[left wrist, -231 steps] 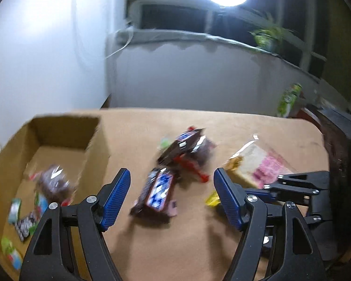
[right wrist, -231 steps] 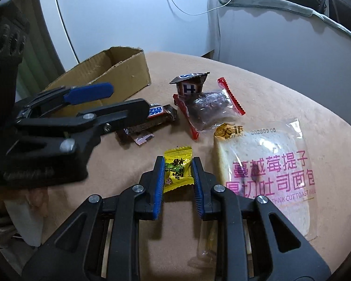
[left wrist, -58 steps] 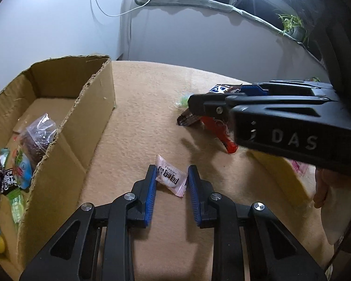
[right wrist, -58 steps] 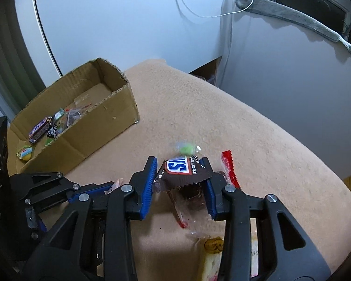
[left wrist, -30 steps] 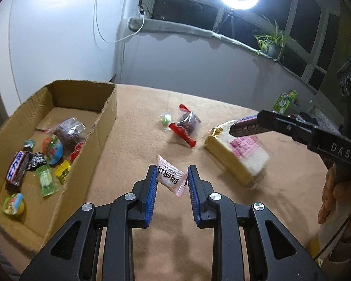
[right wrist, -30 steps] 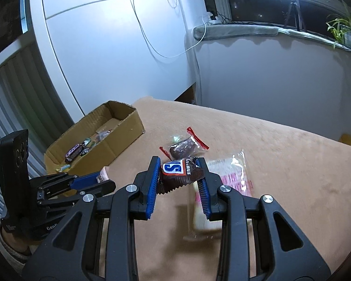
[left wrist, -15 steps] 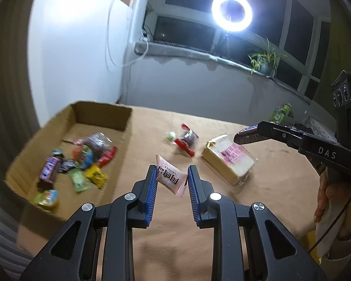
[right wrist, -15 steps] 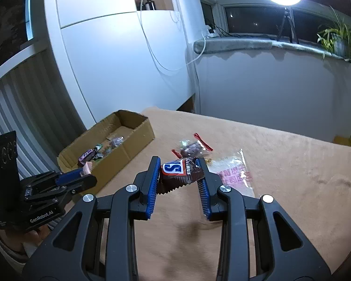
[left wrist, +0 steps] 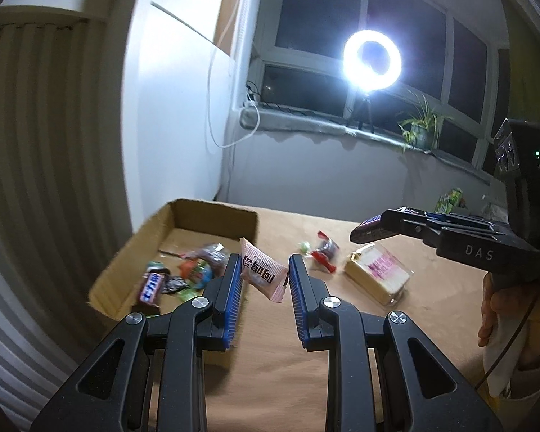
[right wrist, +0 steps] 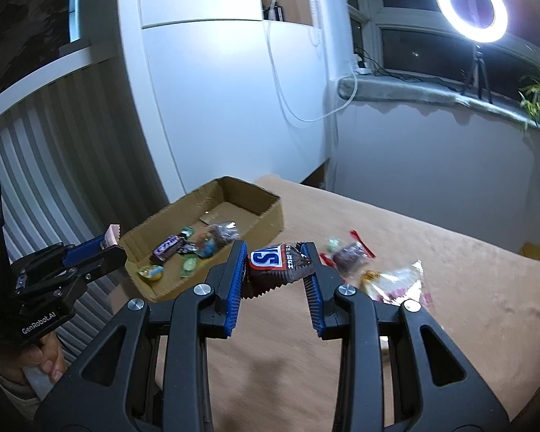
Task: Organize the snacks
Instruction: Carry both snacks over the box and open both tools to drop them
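Jaws of the left gripper (left wrist: pixel 263 275) pinch a small pink-and-white crinkled sachet (left wrist: pixel 261 273), held in the air at the near edge of the open cardboard box (left wrist: pixel 216 216). Jaws of the right gripper (right wrist: pixel 275 264) clamp a glossy brown chocolate bar (right wrist: pixel 279 263) with a zigzag-cut end, above the tan, felt-like counter (right wrist: pixel 468 288). Wrapped sweets lie loose in the box; a clear-bagged bread slice (left wrist: pixel 378 273) lies flat on the counter.

My left claw (left wrist: pixel 263 276) is raised above the cardboard box's (left wrist: pixel 183 212) near end, pinched tight on something. My right claw (right wrist: pixel 276 265) floats off to the box's right, likewise clamped, with my bare hand (left wrist: pixel 500 309) gripping its handle.
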`<state>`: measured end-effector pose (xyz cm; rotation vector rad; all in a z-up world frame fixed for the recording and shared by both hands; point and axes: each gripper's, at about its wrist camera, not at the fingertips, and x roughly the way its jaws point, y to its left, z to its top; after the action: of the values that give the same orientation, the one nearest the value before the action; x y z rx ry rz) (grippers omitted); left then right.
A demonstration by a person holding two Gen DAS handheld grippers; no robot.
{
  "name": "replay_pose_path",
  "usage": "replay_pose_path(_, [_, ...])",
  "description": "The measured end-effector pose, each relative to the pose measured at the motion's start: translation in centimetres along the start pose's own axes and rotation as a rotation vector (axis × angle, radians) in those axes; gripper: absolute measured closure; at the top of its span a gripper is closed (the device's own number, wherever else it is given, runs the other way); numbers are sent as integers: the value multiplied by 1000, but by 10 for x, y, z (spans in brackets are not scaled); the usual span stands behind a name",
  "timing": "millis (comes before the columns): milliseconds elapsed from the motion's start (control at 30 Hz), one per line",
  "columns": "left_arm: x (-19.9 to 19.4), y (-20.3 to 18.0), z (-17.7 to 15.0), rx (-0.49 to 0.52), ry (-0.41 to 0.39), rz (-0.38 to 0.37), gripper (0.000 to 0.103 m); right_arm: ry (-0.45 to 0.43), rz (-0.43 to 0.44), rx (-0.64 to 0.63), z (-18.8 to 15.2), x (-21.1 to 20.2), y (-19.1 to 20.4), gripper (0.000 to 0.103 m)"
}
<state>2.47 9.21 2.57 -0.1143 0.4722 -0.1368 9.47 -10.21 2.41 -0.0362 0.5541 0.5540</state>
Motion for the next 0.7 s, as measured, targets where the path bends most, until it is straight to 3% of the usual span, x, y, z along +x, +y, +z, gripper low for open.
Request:
replay_pose_path(267, [-3,26,-1,-32,-14,21,79,3,21,-48,13,16,32,71])
replay_pose_path(700, [16,80,-12,-120,26,69,79,50,51,-93,21,57,60,71])
